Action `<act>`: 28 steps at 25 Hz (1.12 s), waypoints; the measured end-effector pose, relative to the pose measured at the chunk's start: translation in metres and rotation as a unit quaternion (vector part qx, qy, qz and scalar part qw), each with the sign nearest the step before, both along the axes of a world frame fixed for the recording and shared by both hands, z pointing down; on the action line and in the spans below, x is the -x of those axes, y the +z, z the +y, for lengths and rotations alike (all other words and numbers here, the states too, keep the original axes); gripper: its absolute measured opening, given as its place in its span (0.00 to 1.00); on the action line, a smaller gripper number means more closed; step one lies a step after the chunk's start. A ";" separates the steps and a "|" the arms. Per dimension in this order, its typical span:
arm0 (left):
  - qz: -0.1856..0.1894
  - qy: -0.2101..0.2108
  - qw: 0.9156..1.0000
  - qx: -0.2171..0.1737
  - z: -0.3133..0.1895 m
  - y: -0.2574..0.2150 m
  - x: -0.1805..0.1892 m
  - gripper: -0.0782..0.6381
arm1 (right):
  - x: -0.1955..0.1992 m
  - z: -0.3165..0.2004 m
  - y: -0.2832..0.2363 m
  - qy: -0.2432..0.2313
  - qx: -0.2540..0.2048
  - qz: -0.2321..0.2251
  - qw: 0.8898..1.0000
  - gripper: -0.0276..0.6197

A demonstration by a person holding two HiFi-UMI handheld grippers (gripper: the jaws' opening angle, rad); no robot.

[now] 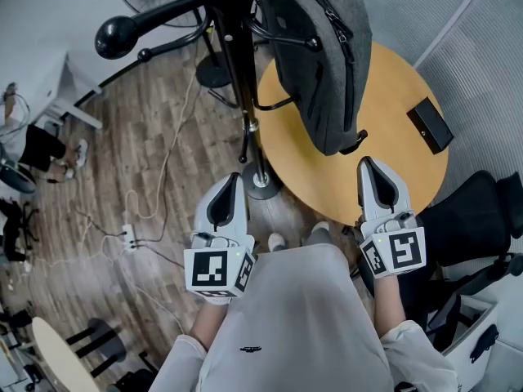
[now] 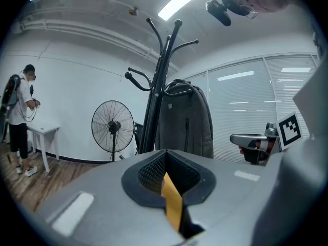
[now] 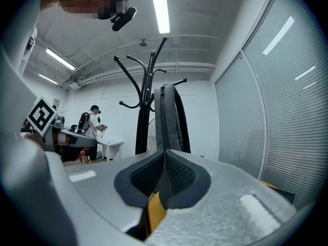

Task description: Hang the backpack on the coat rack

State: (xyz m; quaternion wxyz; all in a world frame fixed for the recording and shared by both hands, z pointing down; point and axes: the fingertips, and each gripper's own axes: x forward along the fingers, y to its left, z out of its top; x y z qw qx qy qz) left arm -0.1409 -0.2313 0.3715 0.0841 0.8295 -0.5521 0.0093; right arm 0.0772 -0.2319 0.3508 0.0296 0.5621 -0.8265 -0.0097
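- Left gripper: jaws pressed together, nothing between them.
- Right gripper: likewise closed and empty.
- Backpack: at twelve o'clock, hanging on the coat rack, seemingly by its top loop.

Ceiling strip lights flood the office evenly; fisheye distortion bends the edges, corners vignette black, and the close right gripper looks soft.

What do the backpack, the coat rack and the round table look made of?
The backpack looks like matte grey woven fabric, heathered, with zip seams. The coat rack: probably black-painted metal, glossy thin curved tubes. The round table: smooth tan wood or laminate; cannot tell which.
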 end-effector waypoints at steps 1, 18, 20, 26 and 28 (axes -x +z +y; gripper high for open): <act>0.000 0.000 1.000 0.000 0.001 0.000 0.000 0.13 | 0.000 0.000 0.000 0.000 0.001 -0.001 1.000 0.05; -0.003 -0.001 1.000 -0.002 0.005 0.000 -0.002 0.13 | 0.008 0.005 0.007 -0.007 0.004 0.003 1.000 0.05; -0.002 -0.001 1.000 -0.003 0.005 0.000 -0.002 0.13 | 0.008 0.005 0.007 -0.007 0.005 0.003 1.000 0.05; 0.001 0.000 1.000 -0.003 0.008 0.000 -0.003 0.13 | 0.007 0.006 0.005 0.000 0.003 -0.001 1.000 0.05; 0.001 0.000 1.000 -0.002 0.008 0.000 -0.003 0.13 | 0.007 0.006 0.005 0.001 0.002 -0.002 1.000 0.05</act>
